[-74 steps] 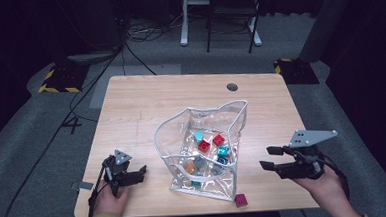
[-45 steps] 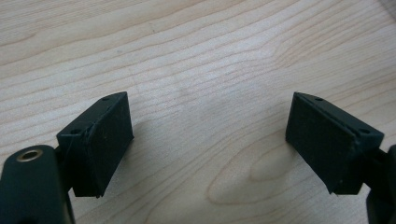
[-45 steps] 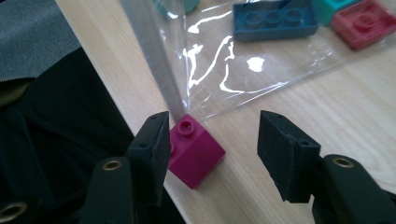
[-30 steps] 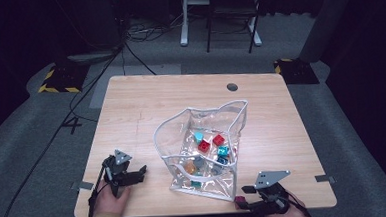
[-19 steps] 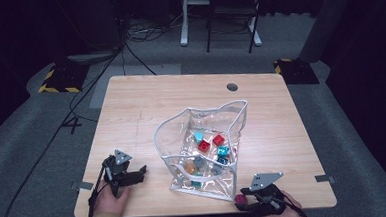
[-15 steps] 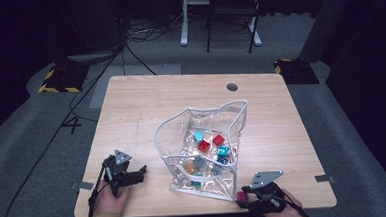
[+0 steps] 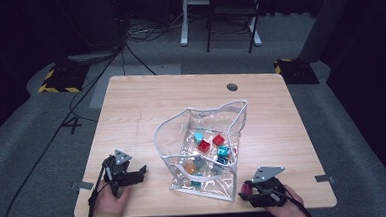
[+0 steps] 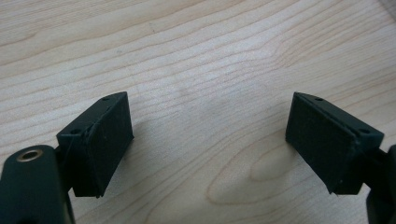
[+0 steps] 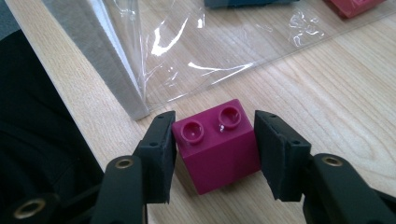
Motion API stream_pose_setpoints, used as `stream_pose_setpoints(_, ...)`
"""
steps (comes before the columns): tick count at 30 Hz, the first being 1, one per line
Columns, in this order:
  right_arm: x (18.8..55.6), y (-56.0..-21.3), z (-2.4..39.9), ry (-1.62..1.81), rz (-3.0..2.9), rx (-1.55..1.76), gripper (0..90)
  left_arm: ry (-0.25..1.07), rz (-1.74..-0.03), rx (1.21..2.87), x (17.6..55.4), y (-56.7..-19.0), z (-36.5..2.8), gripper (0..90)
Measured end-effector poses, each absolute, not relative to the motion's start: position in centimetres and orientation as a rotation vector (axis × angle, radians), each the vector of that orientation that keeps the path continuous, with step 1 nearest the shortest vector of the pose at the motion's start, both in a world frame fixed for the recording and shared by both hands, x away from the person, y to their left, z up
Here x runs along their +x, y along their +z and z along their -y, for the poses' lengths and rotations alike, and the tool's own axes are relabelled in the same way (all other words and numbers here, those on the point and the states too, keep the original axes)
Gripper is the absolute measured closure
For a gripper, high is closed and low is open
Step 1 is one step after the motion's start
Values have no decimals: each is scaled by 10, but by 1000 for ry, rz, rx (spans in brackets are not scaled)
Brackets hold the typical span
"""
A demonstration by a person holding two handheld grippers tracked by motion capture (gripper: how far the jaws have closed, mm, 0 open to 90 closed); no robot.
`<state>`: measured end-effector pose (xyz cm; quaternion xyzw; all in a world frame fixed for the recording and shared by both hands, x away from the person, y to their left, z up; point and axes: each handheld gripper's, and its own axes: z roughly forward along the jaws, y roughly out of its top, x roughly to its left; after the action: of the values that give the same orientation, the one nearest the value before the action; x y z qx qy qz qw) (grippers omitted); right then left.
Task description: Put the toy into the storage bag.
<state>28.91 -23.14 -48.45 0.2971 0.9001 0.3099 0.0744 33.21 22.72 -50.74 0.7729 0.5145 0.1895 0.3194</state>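
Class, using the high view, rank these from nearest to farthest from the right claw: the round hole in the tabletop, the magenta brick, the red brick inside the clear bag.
1. Magenta brick: between the jaws of the right claw, by the table's near edge.
2. Red brick: inside the clear bag, mid-table.
3. Round hole: near the far edge.

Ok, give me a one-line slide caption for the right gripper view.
Right gripper closing its jaws around a magenta two-stud brick beside the clear bag on the wooden table.

right tongs (image 9: pixel 212 140) moved to magenta brick (image 9: pixel 215 144), closing around it
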Motion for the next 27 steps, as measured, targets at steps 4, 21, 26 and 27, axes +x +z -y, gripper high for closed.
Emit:
stream_pose_setpoints(4,290,-482,233,934,-2689,915,537,499,-1353,2032,332,-507,-227,152)
stream_pose_setpoints(21,295,-447,242,994,-2659,942,566,498,-1353,2032,332,-507,-227,152)
stream_pose_setpoints(26,301,-429,244,1005,-2650,924,570,498,-1352,2032,332,-507,-227,152)
stream_pose_setpoints(27,301,-425,244,1005,-2647,921,570,498,-1353,2032,332,-507,-227,152)
